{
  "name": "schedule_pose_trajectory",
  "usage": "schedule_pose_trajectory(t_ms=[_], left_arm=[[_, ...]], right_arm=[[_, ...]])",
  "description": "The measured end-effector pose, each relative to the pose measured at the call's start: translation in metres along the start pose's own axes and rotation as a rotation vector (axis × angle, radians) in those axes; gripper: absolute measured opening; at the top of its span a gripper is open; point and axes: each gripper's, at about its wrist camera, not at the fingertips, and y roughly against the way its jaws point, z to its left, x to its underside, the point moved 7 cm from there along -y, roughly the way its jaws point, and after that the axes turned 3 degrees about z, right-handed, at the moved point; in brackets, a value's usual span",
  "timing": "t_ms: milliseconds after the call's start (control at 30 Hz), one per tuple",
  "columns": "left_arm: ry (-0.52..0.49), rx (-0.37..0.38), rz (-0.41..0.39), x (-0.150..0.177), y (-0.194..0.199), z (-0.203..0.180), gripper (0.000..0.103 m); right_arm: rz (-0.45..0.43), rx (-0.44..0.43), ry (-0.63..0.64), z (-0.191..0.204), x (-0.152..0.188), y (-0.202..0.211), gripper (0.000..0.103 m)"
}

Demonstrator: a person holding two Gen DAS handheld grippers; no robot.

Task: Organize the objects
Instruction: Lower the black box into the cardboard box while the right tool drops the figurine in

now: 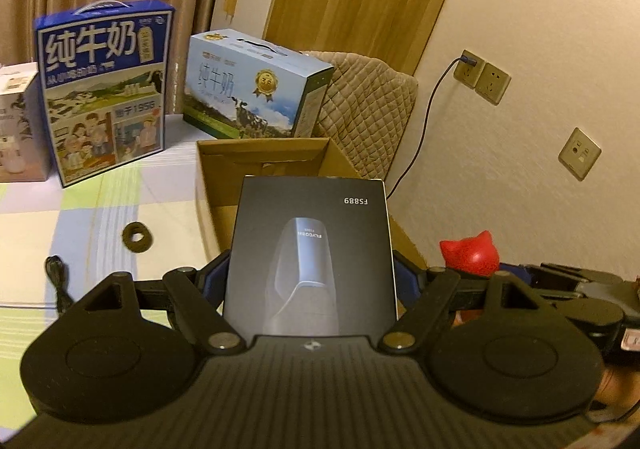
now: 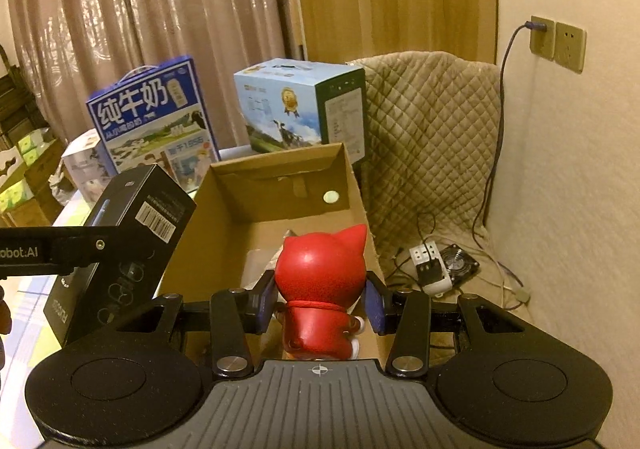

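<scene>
My left gripper (image 1: 312,281) is shut on a black shaver box (image 1: 316,249) marked FS889, held up near the left wall of an open cardboard box (image 1: 208,185). From the right wrist view the same black shaver box (image 2: 136,233) hangs at the left, clamped in the left gripper. My right gripper (image 2: 320,305) is shut on a red cat figurine (image 2: 320,281), its blue pads pressing both sides, above the near end of the cardboard box (image 2: 280,173). The red cat figurine (image 1: 472,253) peeks in at the right of the left wrist view.
Two milk cartons, dark blue (image 1: 104,89) and light blue (image 1: 256,89), stand behind the cardboard box. A dark ring (image 1: 138,236) and a black cable (image 1: 58,281) lie on the checked tabletop. A quilted seat (image 2: 432,137), power strip and small fan (image 2: 456,265) sit right, by wall sockets (image 2: 556,41).
</scene>
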Motion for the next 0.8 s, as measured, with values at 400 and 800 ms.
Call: schedule_pose_trajectory(t_ms=[400, 800], left_arm=[[0.053, -0.005, 0.002, -0.006, -0.032, 0.004, 0.087], [0.041, -0.047, -0.005, 0.001, -0.018, 0.025, 0.087]], right_arm=[[0.013, 0.0, -0.026, -0.011, 0.002, -0.016, 0.042], [0.013, -0.019, -0.015, 0.001, 0.001, -0.014, 0.042]])
